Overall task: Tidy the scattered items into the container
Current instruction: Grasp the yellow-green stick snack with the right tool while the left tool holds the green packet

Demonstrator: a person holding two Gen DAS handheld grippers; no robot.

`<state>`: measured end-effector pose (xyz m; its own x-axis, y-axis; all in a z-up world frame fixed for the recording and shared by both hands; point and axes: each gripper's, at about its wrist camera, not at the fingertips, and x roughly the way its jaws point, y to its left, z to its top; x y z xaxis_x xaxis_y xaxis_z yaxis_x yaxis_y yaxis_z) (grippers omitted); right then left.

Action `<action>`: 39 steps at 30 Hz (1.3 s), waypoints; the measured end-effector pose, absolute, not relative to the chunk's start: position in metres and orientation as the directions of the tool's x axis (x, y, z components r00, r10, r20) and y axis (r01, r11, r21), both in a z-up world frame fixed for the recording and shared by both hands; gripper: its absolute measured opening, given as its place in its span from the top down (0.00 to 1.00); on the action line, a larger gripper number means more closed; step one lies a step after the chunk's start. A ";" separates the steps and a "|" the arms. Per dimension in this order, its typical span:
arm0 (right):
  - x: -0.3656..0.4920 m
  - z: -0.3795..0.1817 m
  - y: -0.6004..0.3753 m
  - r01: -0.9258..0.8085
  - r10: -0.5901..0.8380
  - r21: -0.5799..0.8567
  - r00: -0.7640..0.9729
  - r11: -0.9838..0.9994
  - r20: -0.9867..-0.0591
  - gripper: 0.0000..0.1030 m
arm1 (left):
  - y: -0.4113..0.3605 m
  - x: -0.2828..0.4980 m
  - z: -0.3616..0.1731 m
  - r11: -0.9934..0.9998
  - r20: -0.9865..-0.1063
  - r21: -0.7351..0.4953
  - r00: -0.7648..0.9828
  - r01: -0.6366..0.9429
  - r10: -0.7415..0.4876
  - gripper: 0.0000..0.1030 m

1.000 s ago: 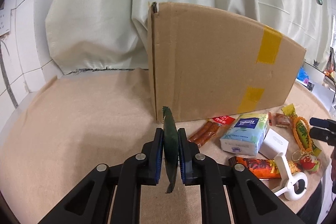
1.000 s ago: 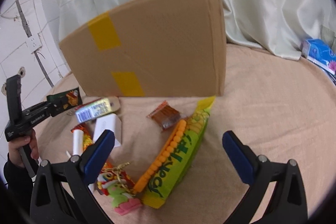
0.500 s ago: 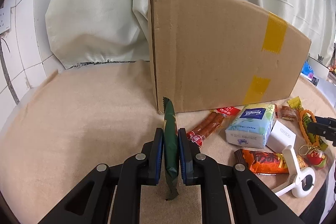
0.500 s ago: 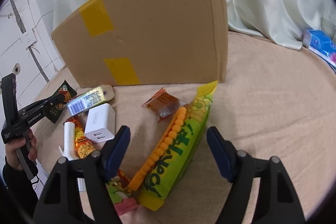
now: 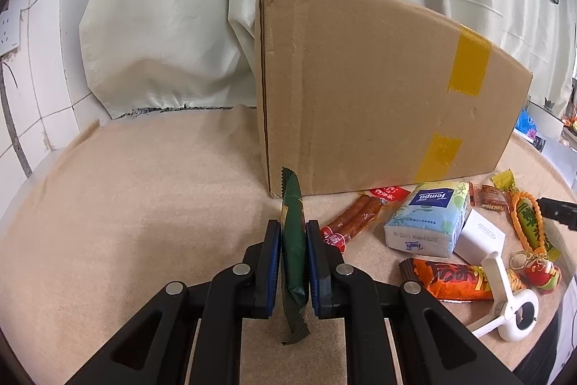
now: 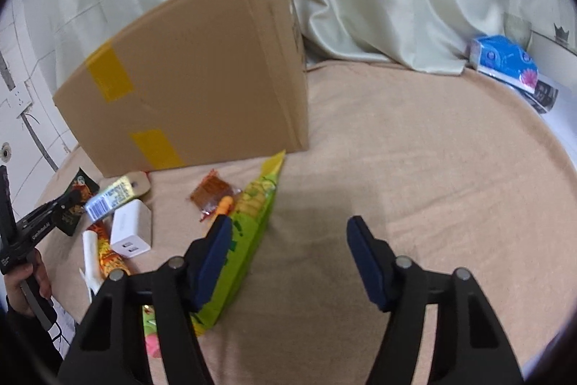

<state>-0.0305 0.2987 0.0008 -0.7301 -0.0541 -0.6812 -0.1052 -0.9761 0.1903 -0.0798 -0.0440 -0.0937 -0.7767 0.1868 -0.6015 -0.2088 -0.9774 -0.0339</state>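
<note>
Beige worktop (image 5: 126,222), curtain behind | cardboard box (image 5: 378,89) frame centre | left hand-held gripper (image 5: 293,262) clamped on green packet (image 5: 293,240) | right hand-held gripper (image 6: 288,251) apart above yellow-green snack bag (image 6: 249,233)

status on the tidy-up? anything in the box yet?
Box interior isn't visible, so nothing is confirmed in the cardboard box. In hand: left claw grips a dark green packet. Right claw is open over the green snack bag. Tissue pack, sausages and charger remain on the table.
</note>
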 end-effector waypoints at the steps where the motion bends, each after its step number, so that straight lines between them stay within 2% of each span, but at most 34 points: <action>1: -0.033 -0.002 0.296 -0.101 -0.056 0.185 -0.721 -0.978 -0.690 0.32 | -0.044 -0.079 -0.093 -0.978 -0.600 -0.033 -0.778 -0.208 0.186 0.85; 11: -0.045 -0.006 0.263 -0.042 -0.064 0.131 -0.704 -0.991 -0.707 0.34 | -0.040 -0.074 -0.091 -0.978 -0.599 -0.032 -0.779 -0.207 0.184 0.85; 14: -0.047 -0.009 0.259 -0.013 -0.085 0.132 -0.701 -0.991 -0.708 0.60 | -0.038 -0.074 -0.091 -0.978 -0.600 -0.015 -0.781 -0.207 0.174 0.85; 15: -0.047 -0.009 0.257 -0.009 -0.074 0.113 -0.702 -0.994 -0.708 0.61 | -0.037 -0.071 -0.091 -0.978 -0.601 -0.008 -0.781 -0.209 0.172 0.85; 28: -0.041 -0.008 0.268 -0.065 0.033 0.014 -0.675 -0.998 -0.737 0.59 | -0.028 -0.070 -0.091 -0.978 -0.607 0.025 -0.780 -0.209 0.151 0.85; 37: -0.047 -0.013 0.269 -0.053 0.036 0.000 -0.670 -0.999 -0.742 0.49 | -0.029 -0.071 -0.090 -0.978 -0.610 0.032 -0.779 -0.208 0.146 0.85; 39: -0.047 -0.014 0.268 -0.056 0.038 0.000 -0.673 -0.998 -0.739 0.42 | -0.028 -0.071 -0.091 -0.977 -0.610 0.040 -0.780 -0.207 0.140 0.85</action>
